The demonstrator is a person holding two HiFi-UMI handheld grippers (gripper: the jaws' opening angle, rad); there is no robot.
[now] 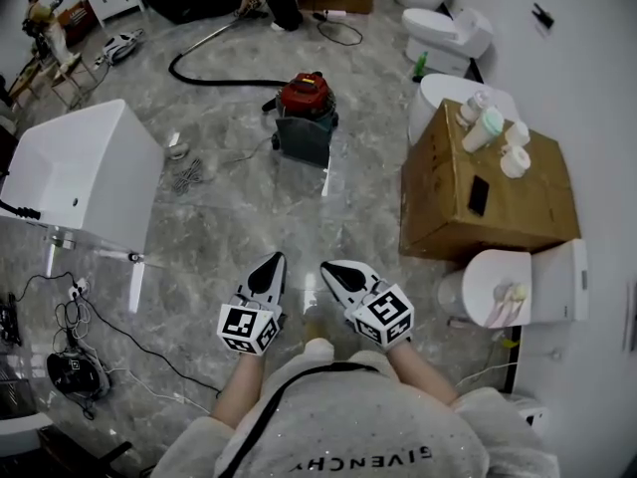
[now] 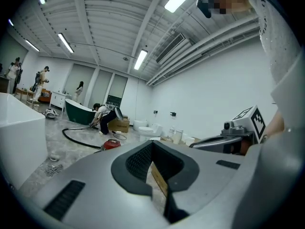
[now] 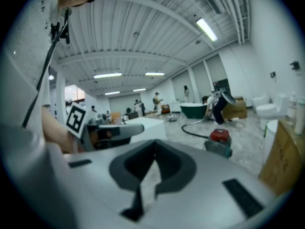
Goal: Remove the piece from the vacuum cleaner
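On the marble floor (image 1: 229, 217), the vacuum cleaner (image 1: 305, 118) is stood far from the person, left of the cardboard box (image 1: 488, 182). Its black hose (image 1: 219, 83) is laid out to the far left and appears attached. The left tool (image 1: 274, 261) and right tool (image 1: 327, 267) are held near, both clenched on nothing. No piece is judged removed; approach, grasp and detachment are left to do.

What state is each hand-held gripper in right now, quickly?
Left hand-held gripper: closed, holding nothing.
Right hand-held gripper: closed, holding nothing.
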